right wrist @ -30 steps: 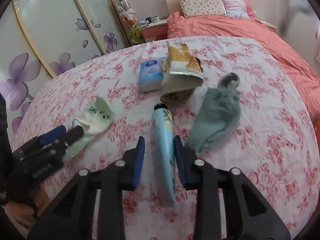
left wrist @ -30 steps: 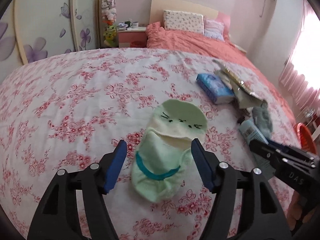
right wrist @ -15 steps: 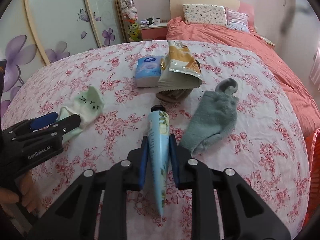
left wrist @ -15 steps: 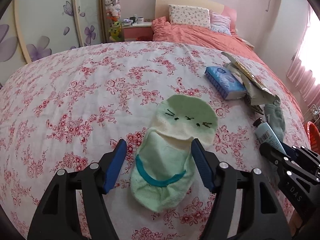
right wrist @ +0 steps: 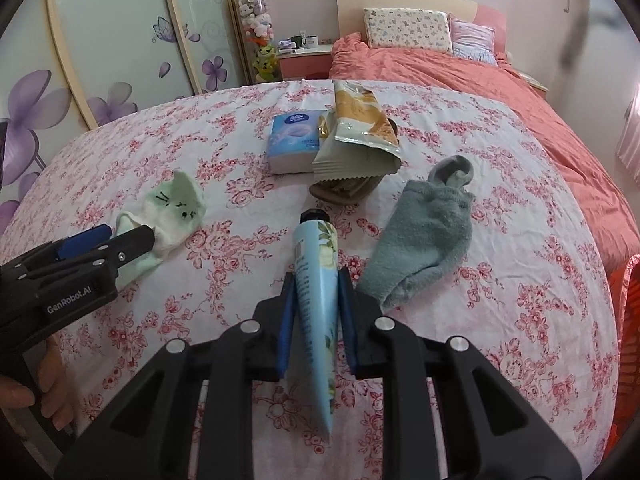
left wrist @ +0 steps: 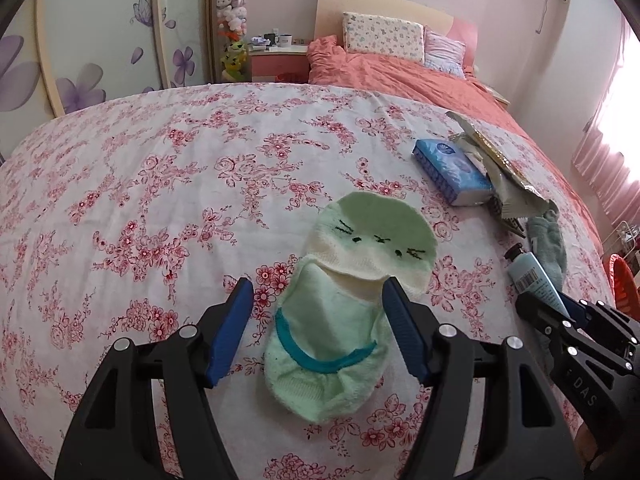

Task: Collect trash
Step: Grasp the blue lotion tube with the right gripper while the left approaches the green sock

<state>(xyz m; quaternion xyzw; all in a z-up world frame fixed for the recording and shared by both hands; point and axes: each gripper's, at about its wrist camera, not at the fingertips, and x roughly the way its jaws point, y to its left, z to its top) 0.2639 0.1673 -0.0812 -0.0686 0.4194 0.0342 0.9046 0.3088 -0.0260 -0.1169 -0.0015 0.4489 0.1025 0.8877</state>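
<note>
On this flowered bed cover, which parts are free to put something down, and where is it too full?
Free: the wide stretch of flowered cover left of the green sock, toward the wardrobe doors, and the cover right of the grey sock, toward the bed edge. Crowded: around the tissue pack, snack bag and blue tube.

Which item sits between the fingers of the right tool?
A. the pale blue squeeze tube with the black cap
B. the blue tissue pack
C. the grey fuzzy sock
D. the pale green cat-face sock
A: the right tool has its blue pads pressed against both sides of the pale blue squeeze tube with the black cap, while the grey fuzzy sock lies apart beside it.
</note>
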